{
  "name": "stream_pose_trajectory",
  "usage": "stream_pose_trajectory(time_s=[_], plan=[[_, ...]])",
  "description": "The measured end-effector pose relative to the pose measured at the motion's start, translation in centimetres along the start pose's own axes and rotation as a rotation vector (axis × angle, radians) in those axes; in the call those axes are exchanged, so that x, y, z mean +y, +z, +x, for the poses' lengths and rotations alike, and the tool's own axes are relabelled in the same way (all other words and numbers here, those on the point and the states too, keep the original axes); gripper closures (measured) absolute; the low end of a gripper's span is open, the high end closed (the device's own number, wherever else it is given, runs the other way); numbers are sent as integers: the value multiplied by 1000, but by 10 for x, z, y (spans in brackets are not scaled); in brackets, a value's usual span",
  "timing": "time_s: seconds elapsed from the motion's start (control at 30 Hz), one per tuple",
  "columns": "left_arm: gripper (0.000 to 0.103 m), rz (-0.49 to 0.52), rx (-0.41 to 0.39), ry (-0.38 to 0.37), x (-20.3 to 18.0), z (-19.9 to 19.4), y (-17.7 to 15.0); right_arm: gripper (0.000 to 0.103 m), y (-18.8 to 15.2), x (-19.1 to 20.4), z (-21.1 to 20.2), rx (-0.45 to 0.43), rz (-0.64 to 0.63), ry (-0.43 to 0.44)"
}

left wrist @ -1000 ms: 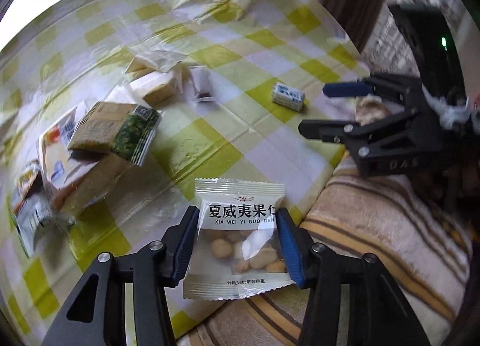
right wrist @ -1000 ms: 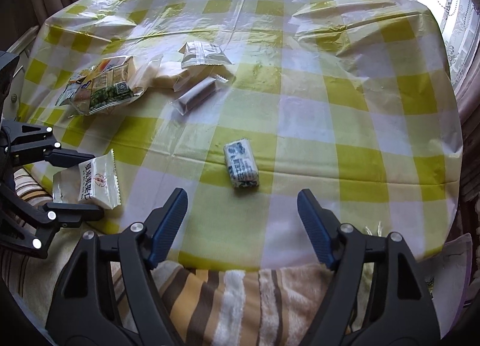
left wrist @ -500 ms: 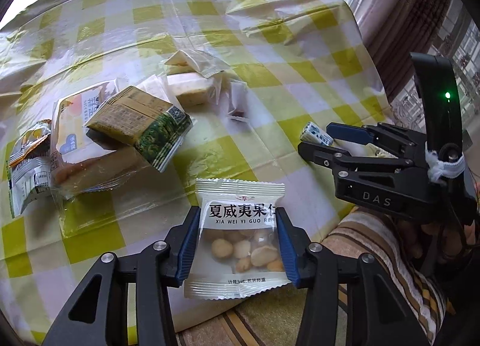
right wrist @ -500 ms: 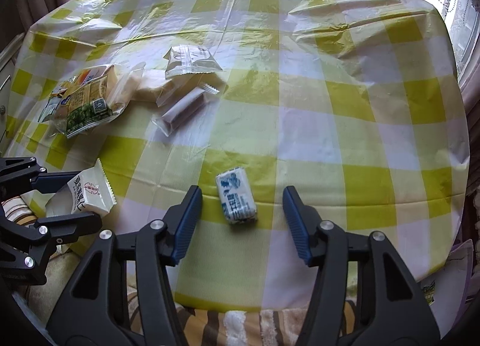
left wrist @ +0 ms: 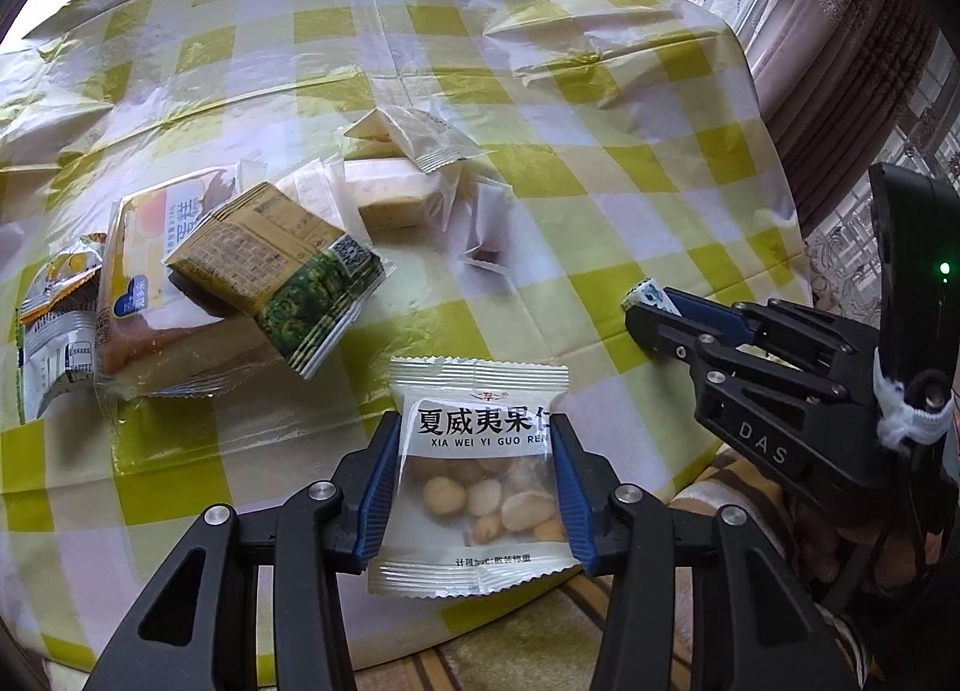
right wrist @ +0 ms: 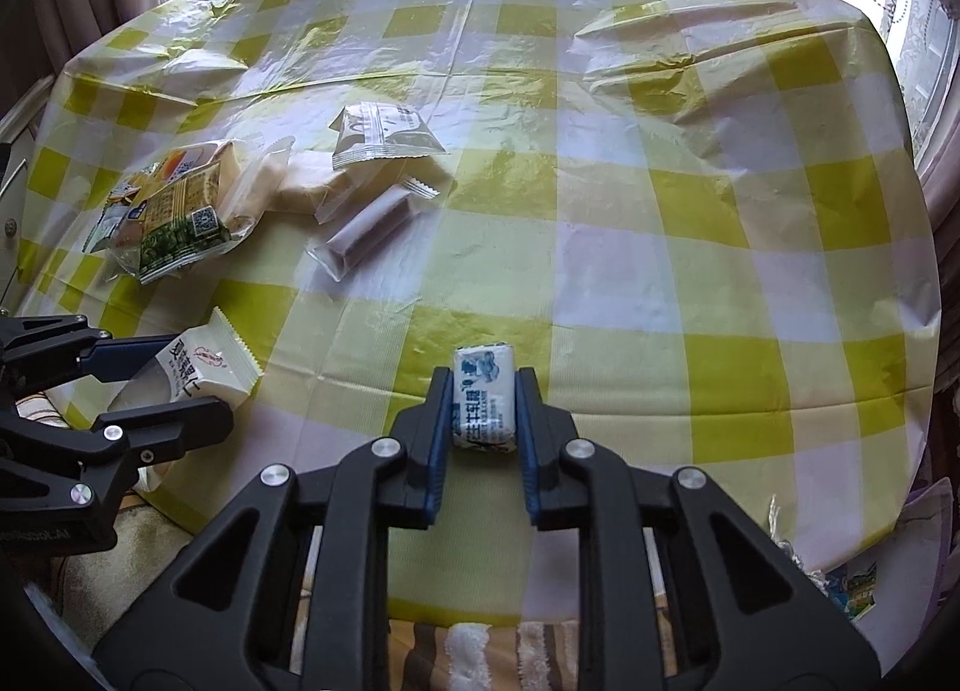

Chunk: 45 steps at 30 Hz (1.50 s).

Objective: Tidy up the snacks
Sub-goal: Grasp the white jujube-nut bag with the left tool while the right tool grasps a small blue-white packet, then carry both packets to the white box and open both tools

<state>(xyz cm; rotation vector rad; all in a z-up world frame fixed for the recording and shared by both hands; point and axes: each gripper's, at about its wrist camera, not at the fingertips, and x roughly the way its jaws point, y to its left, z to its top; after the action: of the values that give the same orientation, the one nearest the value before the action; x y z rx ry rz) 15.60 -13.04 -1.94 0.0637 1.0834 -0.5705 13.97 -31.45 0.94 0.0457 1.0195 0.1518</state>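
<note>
At the near edge of the checked surface (right wrist: 690, 247), the right gripper (right wrist: 483, 421) has just been closing its jaws onto a small white-and-blue candy packet (right wrist: 485, 403). The left gripper (left wrist: 474, 487) pinches a macadamia nut packet (left wrist: 480, 475) above that edge.

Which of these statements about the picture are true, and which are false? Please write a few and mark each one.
1. The left gripper holds a packet of nuts. True.
2. The right gripper is wide open above bare cloth. False: its jaws have just been closing and now sit against a small white-and-blue candy.
3. The candy is lifted high above the table. False: it appears to rest on the checked tablecloth.
4. A pile of other snacks lies farther back on the cloth. True.
5. The packet of nuts is opaque all over. False: nuts show through its clear lower part.
</note>
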Motion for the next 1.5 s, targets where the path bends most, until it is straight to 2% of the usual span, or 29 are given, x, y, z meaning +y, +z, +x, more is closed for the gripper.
stream_pose_trajectory(time_s=[0.03, 0.33, 0.57, 0.73, 0.97, 1.5], plan=[[55, 2, -5, 8, -3, -1, 1, 80, -1, -1, -1, -5, 9, 3], [55, 8, -46, -10, -43, -5, 6, 80, -7, -26, -29, -59, 119, 12], [55, 65, -63, -40, -84, -9, 9, 80, -23, -60, -62, -104, 227, 33], [55, 120, -73, -88, -117, -8, 10, 80, -40, -95, -82, -119, 280, -14], [55, 192, -59, -153, -159, -3, 9, 80, -72, -144, -96, -87, 369, -92], [55, 333, 8, -318, -232, 14, 1, 80, -119, -205, -109, -22, 472, -213]])
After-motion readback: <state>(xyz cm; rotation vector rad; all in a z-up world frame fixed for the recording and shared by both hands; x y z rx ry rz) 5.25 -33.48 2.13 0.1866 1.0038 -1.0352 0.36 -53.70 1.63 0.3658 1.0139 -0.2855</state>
